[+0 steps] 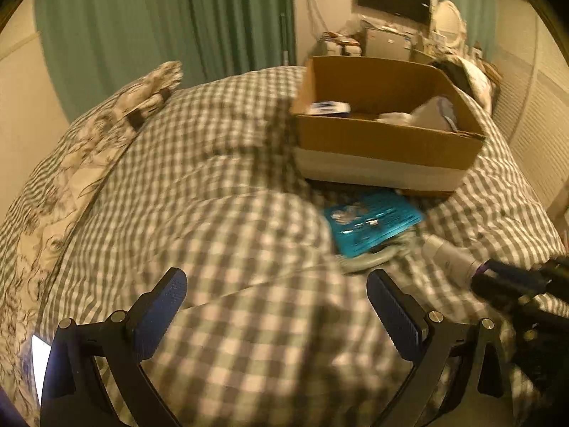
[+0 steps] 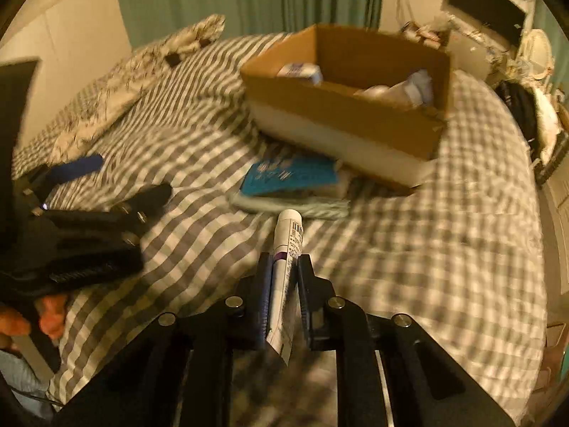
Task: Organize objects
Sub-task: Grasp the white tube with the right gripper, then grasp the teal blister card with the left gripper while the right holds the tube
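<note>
The right tool (image 2: 282, 270) was clamped on a white tube (image 2: 286, 245) at the lower centre of the right wrist view, its pads pressed against the tube's flat crimped end, the capped end sticking out ahead over the bed (image 2: 409, 249). The left tool (image 1: 277, 306) stood wide with nothing between its pads, low in its own frame above a rumple of checked cover.

Just beyond the tube's cap lay a blue packet (image 2: 291, 176) on top of a pale flat pack (image 2: 295, 206), both touching the near foot of the box (image 2: 341, 106). The box sat in the upper middle of the frame, open, already with a few things inside.

I judged the risks as these. The grip was far back on a soft, flattened end, so the tube could swivel or slide out on the way to the box. Its long overhang could catch the near box wall if carried too low. The soft bed might let the box tip if knocked. Both views were blurred, so the contact could not be read finely.
</note>
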Tool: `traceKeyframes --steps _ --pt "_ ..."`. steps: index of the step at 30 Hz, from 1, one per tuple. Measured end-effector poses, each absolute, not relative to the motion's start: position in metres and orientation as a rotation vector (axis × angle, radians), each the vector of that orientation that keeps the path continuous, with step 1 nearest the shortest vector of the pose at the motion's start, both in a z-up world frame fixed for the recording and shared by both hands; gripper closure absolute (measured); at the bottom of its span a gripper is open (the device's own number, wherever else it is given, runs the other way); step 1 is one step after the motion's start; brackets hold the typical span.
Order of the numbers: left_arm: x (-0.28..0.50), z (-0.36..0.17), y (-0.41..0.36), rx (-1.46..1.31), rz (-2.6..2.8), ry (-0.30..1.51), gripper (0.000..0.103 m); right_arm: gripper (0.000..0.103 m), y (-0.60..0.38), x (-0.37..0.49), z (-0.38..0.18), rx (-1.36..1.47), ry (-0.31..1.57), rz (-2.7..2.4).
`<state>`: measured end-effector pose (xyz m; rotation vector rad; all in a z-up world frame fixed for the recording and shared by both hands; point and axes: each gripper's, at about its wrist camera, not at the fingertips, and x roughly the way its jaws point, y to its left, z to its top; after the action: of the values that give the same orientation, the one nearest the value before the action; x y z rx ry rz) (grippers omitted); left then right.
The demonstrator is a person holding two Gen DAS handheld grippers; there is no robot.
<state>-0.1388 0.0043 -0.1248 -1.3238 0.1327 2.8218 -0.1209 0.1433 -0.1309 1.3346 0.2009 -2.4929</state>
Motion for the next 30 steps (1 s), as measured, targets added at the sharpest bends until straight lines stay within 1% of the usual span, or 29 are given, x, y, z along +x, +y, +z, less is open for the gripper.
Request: traceKeyframes --steps 4,8,18,21,24,27,28,30 --pt "-0.15 -0.127 0.026 -1.321 2.775 0.165 0.0 0.089 0.169 -0.114 -0.102 1.249 0.141 -2.552" --pt "-0.167 -0.132 0.048 -1.321 2.741 0.173 0.0 0.089 0.196 -0.116 -0.086 1.224 0.164 -2.672" --pt "-0.198 -0.175 0.097 -1.368 2.691 0.34 0.001 0.089 0.219 -0.141 -0.105 1.253 0.083 -2.688" --pt "-0.21 -0.188 0.107 -1.397 2.658 0.377 0.006 0.089 0.221 -0.143 -0.115 1.258 0.043 -2.66" --pt "-0.221 -0.194 0.11 -1.416 2.65 0.38 0.014 0.089 0.223 -0.145 -0.122 1.275 0.024 -2.646" --pt "-0.226 -0.192 0.107 -1.399 2.652 0.342 0.031 0.089 0.224 -0.146 -0.128 1.292 0.012 -2.632" --pt "-0.227 -0.192 0.106 -1.396 2.645 0.332 0.045 0.089 0.224 -0.145 -0.13 1.294 0.01 -2.63" --pt "-0.225 -0.191 0.105 -1.38 2.64 0.337 0.067 0.089 0.224 -0.143 -0.13 1.296 0.007 -2.629"
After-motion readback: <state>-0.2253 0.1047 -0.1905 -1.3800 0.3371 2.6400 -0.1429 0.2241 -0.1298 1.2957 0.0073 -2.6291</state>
